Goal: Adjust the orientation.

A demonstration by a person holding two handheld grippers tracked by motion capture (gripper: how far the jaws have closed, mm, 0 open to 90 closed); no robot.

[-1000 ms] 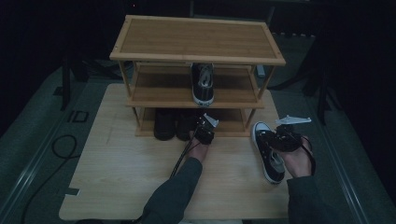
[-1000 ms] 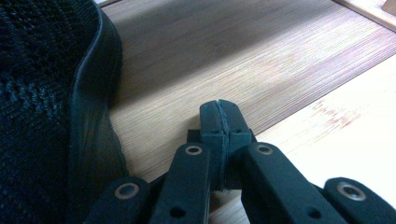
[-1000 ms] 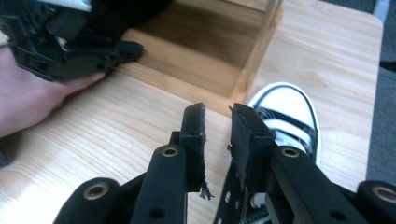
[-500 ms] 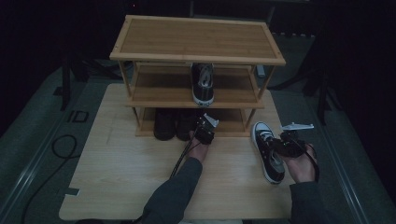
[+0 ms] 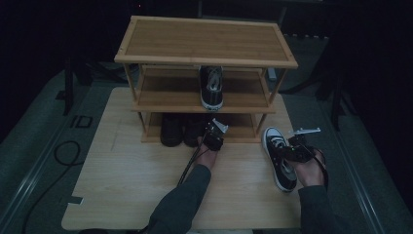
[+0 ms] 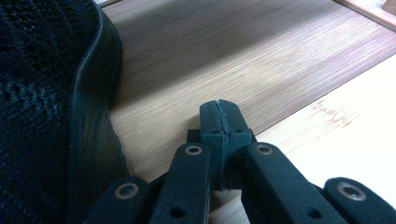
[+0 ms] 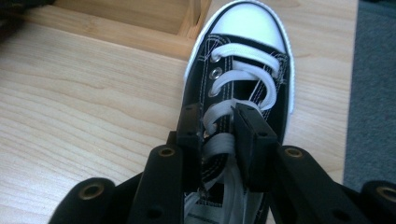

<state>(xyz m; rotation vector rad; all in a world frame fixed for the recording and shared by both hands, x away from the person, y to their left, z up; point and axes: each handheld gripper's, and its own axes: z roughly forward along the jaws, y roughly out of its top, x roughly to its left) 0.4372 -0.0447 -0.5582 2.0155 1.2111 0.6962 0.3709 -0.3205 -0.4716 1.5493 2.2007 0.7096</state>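
Observation:
A black sneaker with white laces and toe cap (image 5: 280,161) (image 7: 243,51) lies on the wooden board, right of the shoe rack (image 5: 204,41). My right gripper (image 5: 288,152) (image 7: 217,112) hangs over its laced upper, open. One jaw is at the shoe's side and the other over the laces, and I see no squeeze. My left gripper (image 5: 212,132) (image 6: 219,109) is shut and empty, its tips just above the rack's bottom shelf, beside a dark shoe (image 6: 46,93). A matching sneaker (image 5: 212,87) stands on the middle shelf.
Two dark shoes (image 5: 171,129) (image 5: 192,129) sit side by side on the bottom shelf's left half. The wooden board (image 5: 122,185) lies on grey floor. A black cable (image 5: 63,151) curls at the left.
My right gripper has sunk down onto the sneaker's laces. The sneaker itself has not shifted. The left gripper has stayed where it was.

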